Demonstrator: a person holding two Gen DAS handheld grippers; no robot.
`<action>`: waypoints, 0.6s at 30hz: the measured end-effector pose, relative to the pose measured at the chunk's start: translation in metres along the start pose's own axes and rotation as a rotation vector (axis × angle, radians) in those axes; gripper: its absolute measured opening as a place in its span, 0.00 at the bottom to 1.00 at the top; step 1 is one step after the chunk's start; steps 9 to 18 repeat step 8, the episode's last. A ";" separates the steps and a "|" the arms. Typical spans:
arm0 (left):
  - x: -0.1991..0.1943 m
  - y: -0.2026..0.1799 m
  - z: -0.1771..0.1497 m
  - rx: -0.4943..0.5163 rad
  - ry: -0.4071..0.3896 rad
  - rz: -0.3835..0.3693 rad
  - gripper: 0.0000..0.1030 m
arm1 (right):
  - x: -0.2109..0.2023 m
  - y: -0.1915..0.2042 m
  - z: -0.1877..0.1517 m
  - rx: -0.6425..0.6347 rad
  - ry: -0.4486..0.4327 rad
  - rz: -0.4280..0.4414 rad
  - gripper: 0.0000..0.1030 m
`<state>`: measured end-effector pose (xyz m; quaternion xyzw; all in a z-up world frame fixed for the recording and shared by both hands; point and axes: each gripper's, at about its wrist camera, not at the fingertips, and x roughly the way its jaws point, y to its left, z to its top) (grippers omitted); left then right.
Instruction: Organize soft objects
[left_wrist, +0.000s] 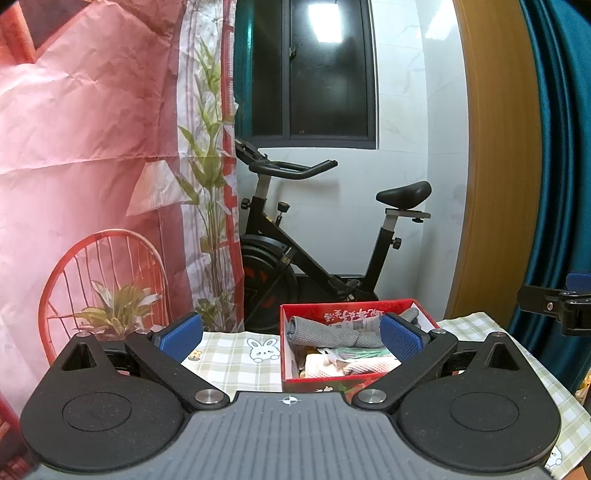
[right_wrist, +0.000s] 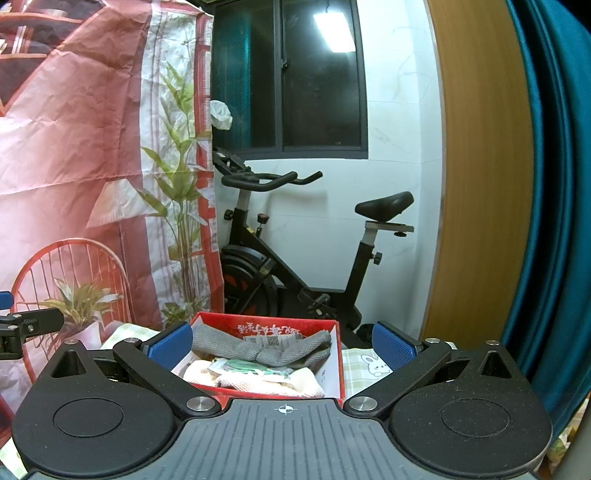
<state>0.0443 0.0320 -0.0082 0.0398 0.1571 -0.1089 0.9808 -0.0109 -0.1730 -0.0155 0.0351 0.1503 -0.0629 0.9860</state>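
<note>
A red cardboard box stands on the checked tablecloth. Inside lie a rolled grey cloth, a cream mesh cloth and green-and-white soft items. My left gripper is open and empty, above the table just in front of the box. In the right wrist view the same box holds the grey cloth and cream cloth. My right gripper is open and empty, its blue pads on either side of the box.
A black exercise bike stands behind the table by a white wall and dark window. A pink printed backdrop hangs at left. A wooden door frame and teal curtain are at right. The table's right edge is near.
</note>
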 end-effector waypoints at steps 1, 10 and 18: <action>0.000 0.000 0.000 -0.001 0.000 -0.001 1.00 | 0.000 0.000 0.000 0.000 0.000 0.001 1.00; 0.001 0.001 0.000 -0.002 -0.002 0.002 1.00 | 0.000 0.000 0.000 -0.001 0.000 0.001 1.00; 0.001 0.001 0.000 -0.002 -0.002 0.002 1.00 | 0.000 0.000 0.000 -0.001 0.000 0.001 1.00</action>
